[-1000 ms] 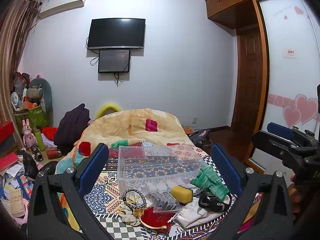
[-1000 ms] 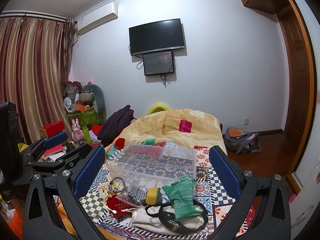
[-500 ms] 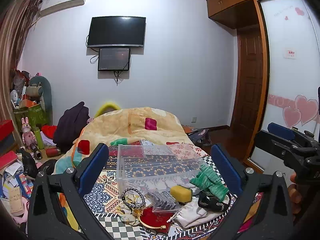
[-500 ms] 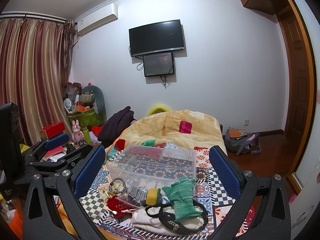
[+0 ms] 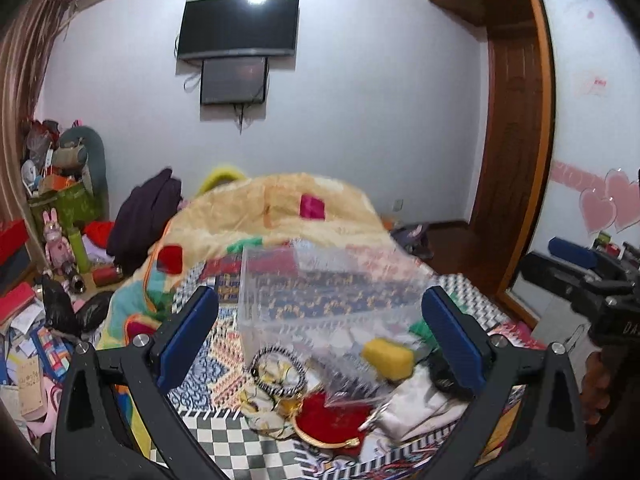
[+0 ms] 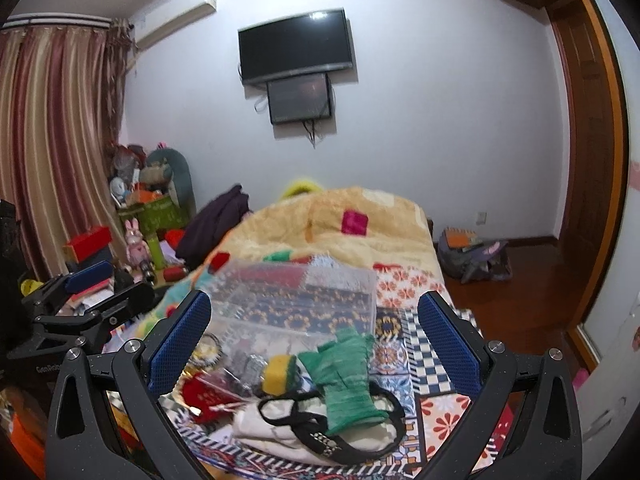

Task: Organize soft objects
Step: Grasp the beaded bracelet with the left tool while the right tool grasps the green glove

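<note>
Right wrist view: the right gripper (image 6: 314, 334) is held wide apart and empty above the green cloth (image 6: 346, 380), which lies before the clear box (image 6: 296, 300). The left gripper (image 5: 320, 330) is likewise spread, gripping nothing. The cloth is best pinched at its bunched middle, clear of the black strap (image 6: 320, 436).

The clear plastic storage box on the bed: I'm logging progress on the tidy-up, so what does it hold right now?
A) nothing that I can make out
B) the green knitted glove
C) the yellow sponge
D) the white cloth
A: the clear plastic storage box shows only the patterned bedspread through its walls, while the green knitted glove, yellow sponge and white cloth lie in the pile in front of it.
</note>
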{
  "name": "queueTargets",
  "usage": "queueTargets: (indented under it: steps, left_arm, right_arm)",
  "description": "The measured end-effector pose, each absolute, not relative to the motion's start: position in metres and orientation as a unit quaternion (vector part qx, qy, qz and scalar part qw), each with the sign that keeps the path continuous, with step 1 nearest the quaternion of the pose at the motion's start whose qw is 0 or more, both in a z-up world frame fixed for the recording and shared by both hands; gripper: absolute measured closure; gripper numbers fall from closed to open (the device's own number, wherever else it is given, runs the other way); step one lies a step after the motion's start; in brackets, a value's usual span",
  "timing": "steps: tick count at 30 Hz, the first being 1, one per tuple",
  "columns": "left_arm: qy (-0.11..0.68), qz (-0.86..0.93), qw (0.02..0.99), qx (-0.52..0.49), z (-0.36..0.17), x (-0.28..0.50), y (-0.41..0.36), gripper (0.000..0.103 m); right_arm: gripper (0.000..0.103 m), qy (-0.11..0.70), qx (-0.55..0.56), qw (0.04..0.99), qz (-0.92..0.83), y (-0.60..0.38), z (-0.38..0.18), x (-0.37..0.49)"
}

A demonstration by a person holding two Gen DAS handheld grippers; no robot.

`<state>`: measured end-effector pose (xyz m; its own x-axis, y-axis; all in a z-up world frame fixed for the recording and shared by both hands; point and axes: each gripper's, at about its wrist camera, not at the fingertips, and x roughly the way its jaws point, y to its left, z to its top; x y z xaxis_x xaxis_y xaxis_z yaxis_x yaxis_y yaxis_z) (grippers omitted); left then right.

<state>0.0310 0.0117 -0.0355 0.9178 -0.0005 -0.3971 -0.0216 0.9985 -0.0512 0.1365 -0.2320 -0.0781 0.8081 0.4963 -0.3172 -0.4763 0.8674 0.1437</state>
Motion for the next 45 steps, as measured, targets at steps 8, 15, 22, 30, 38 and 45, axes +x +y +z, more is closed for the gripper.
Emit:
queueTargets:
  steps: [8, 15, 22, 30, 38, 45]
  left_arm:
    - [0.262, 0.025, 0.964, -0.027, -0.08, 0.063, 0.028, 0.024]
    - [0.312, 0.042, 0.948, -0.051, -0.11, 0.083, 0.055, 0.036]
    - [0.374, 0.042, 0.923, -0.082, -0.136, 0.101, 0.076, 0.057]
    - [0.415, 0.028, 0.906, -0.082, -0.151, 0.112, 0.071, 0.081]
    - [0.408, 0.029, 0.909, -0.085, -0.148, 0.106, 0.067, 0.096]
    - [0.365, 0.031, 0.926, -0.092, -0.117, 0.092, 0.073, 0.096]
  right_arm:
    - [0.008, 0.234, 0.026, 0.941, 0.245, -0.236, -0.11, 0.165]
    - [0.026, 0.296, 0.032, 0.921, 0.25, -0.239, -0.137, 0.189]
    - [0.032, 0.332, 0.034, 0.904, 0.266, -0.231, -0.153, 0.199]
    - [0.065, 0.366, 0.035, 0.887, 0.279, -0.22, -0.165, 0.207]
    - [0.086, 0.352, 0.047, 0.89, 0.285, -0.225, -0.156, 0.202]
    - [0.087, 0.304, 0.05, 0.907, 0.287, -0.23, -0.127, 0.19]
